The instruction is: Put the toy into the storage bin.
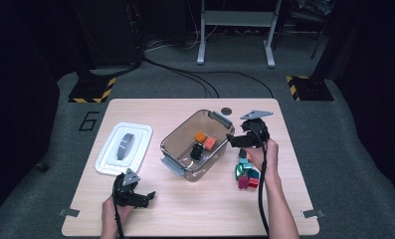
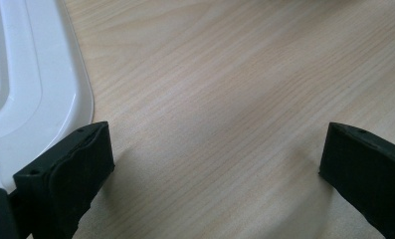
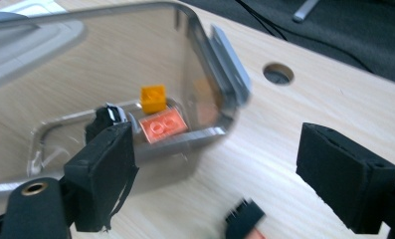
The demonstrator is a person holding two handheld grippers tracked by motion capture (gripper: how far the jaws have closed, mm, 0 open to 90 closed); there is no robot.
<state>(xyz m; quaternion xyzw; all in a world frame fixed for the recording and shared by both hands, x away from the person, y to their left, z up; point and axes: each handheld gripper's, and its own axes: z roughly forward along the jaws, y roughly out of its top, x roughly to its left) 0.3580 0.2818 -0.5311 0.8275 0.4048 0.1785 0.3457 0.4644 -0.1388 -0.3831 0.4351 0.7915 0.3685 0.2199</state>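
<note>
Right gripper (image 1: 235,141), fingers wide and empty, hangs right of centre in the high view between the clear plastic container (image 1: 177,144) and the brick pile (image 1: 246,174). It should drop squarely over one brick. The container holds orange (image 3: 153,98), salmon (image 3: 162,125) and black (image 3: 103,119) bricks. Left gripper (image 1: 146,198), lower left, rests wide and empty.

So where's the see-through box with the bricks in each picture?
High view: the clear box sits mid-table, right of the white lid.
Left gripper view: it isn't there, just the lid.
Right gripper view: upper left.
Shared landmark: the orange brick inside.
</note>
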